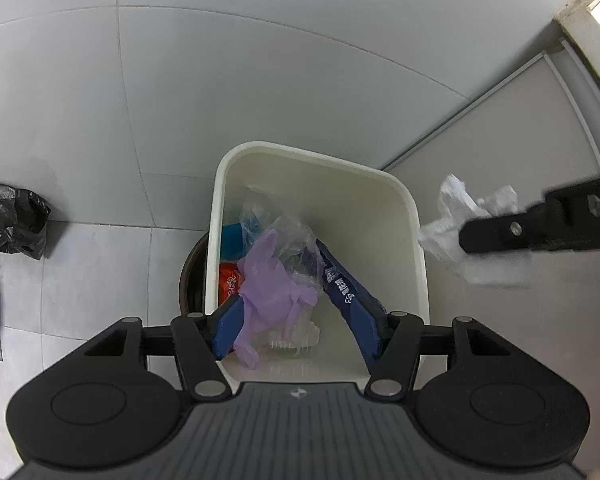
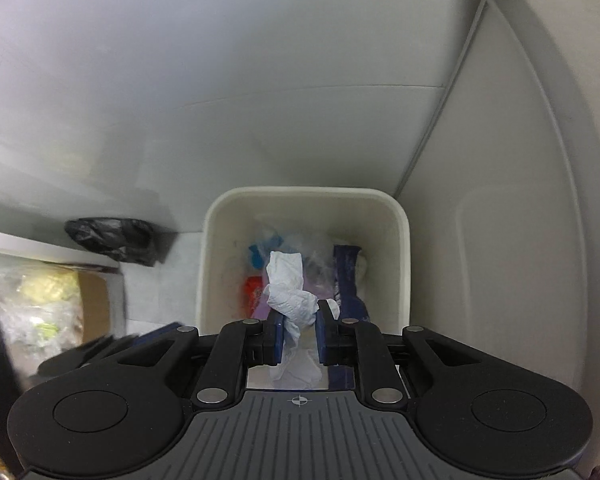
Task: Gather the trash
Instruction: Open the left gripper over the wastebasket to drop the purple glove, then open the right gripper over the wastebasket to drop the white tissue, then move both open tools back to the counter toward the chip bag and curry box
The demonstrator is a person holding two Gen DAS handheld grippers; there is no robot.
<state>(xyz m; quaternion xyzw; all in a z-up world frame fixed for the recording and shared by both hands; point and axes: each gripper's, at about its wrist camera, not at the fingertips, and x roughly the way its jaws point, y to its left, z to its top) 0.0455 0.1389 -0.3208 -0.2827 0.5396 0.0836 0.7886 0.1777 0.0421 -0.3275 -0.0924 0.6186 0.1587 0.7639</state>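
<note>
A white bin (image 1: 316,156) stands on the tiled floor, holding a purple glove (image 1: 267,284), clear plastic (image 1: 283,232), a dark blue wrapper (image 1: 344,284) and a red wrapper (image 1: 229,280). My left gripper (image 1: 300,320) hangs open over the bin's near side, with the glove lying loose below, close to its left finger. My right gripper (image 2: 298,320) is above the bin (image 2: 304,192), shut on a crumpled white tissue (image 2: 285,280). In the left wrist view that tissue (image 1: 448,224) and the right gripper (image 1: 466,236) show just right of the bin.
A black plastic bag (image 1: 11,216) lies on the floor to the left. A cardboard box (image 2: 91,304) with plastic packaging stands at the left edge. A dark round object (image 1: 191,272) sits against the bin's left side. A pale cabinet door (image 1: 500,140) rises at the right.
</note>
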